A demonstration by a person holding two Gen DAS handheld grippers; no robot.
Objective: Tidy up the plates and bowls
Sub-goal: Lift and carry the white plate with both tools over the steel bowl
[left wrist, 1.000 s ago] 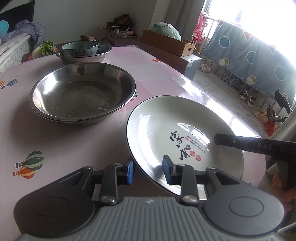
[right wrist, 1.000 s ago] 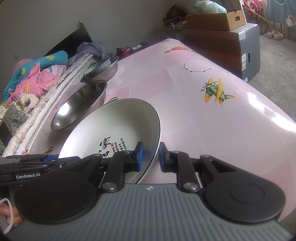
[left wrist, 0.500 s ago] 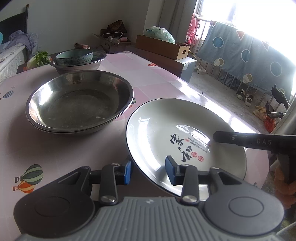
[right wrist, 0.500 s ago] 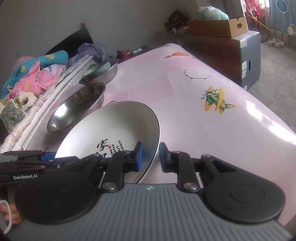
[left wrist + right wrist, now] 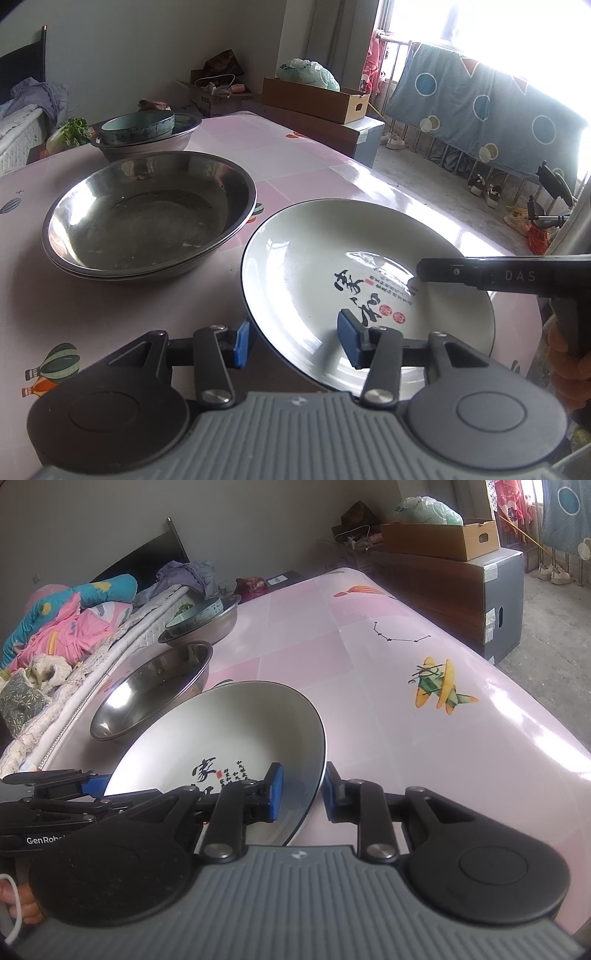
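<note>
A white plate (image 5: 332, 266) with black calligraphy and a dark rim lies on the pink table (image 5: 92, 302) near its front edge. My left gripper (image 5: 295, 343) straddles the plate's near rim. Its jaws are opening and the blue pads stand clear of the rim. My right gripper (image 5: 302, 792) straddles the opposite rim of the plate (image 5: 229, 731). Its jaws are opening too, with a small gap showing on the inner side. A right finger (image 5: 480, 275) reaches over the plate from the right.
A wide steel basin (image 5: 147, 218) sits just left of the plate. Behind it a second steel basin (image 5: 147, 146) holds a teal bowl (image 5: 138, 127). Bedding (image 5: 66, 620) borders the table's far side. A cardboard box (image 5: 439, 539) stands on a cabinet beyond the table.
The left jaws have spread well apart around the plate's rim. The right jaws have widened slightly. The plate and both hands have stayed in place.
</note>
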